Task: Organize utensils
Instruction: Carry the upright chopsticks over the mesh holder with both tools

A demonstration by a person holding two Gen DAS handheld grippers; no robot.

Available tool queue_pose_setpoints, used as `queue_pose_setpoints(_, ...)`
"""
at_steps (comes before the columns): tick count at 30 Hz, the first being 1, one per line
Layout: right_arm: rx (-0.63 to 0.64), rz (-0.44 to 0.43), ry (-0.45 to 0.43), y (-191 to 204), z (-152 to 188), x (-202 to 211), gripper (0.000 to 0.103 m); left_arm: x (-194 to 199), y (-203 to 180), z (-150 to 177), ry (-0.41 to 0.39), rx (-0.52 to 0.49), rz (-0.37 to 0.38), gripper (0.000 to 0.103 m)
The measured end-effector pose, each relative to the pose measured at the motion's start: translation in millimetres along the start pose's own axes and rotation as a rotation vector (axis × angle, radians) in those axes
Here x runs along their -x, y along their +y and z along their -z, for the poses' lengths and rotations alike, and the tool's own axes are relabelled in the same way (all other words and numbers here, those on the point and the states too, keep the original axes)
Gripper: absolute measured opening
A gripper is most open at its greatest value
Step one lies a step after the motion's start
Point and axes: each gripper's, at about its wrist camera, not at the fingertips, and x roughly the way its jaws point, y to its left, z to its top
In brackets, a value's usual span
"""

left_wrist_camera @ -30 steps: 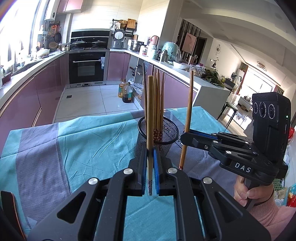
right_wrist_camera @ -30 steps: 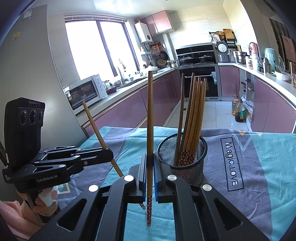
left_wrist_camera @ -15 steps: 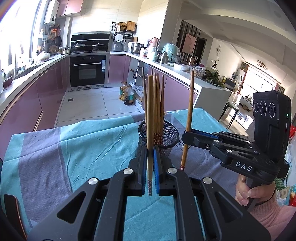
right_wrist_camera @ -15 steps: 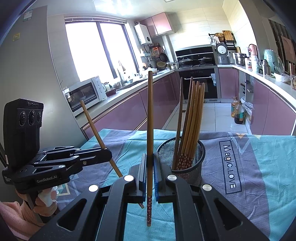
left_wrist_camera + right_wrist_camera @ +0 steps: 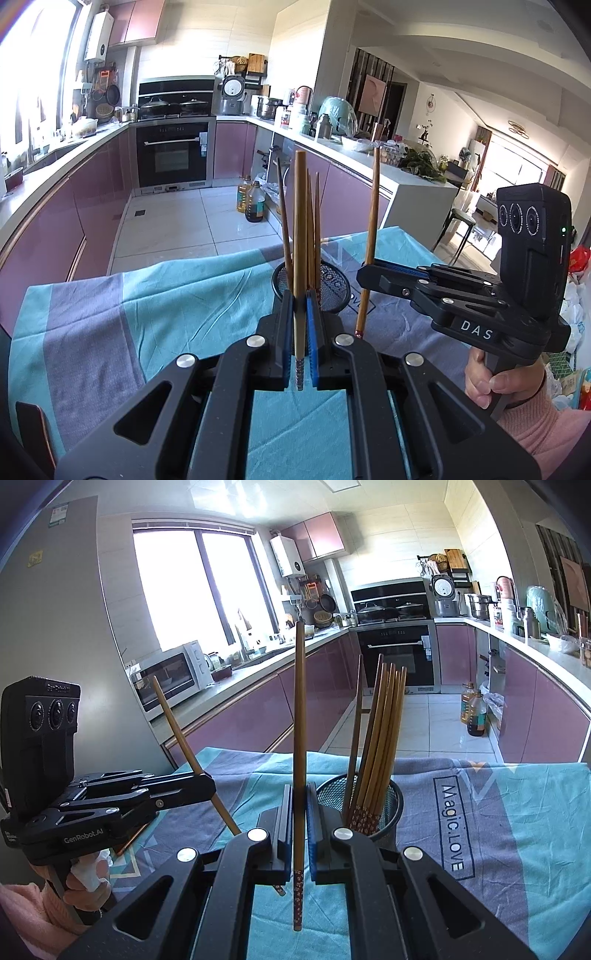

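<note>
- Wooden chopstick, left (image 5: 299, 243): clamped upright between the blue pads of the left gripper (image 5: 300, 343), patterned end hanging just below the jaws. Against the view a second ago, the mesh holder (image 5: 334, 286) sits nearer and lower behind this stick; the hand has advanced toward it.
- Wooden chopstick, right (image 5: 299, 738): pinched in the right gripper (image 5: 300, 836), near vertical, patterned end downward and clear of the cloth. Its position beside the holder has altered little.
- Mesh holder (image 5: 384, 801): black wire cup, standing toward the far edge of the tablecloth (image 5: 517, 812), left of the printed "Magic.LOVE" panel. Contains a bundle of chopsticks (image 5: 380, 738), patterned ends down, leaning together.
- Tablecloth: teal and grey, creased, covering the table; nothing else of the task is seen loose on it, though the grippers hide part of it.
- Assessment: both sticks are raised and close to the holder rim, neither yet inside. The left stick appears the nearer to insertion; the remaining step is judged to be lowering each, patterned end first, among the bundle without tipping the light cup.
</note>
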Motion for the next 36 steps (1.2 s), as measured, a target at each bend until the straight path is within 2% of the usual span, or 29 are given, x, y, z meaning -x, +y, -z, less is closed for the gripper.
queue_pose_setpoints(36, 0.006, 0.011, -0.052, -5, -23, 7, 0.006, 9, 0, -20, -0.040, 0.001, 0.039, 0.008)
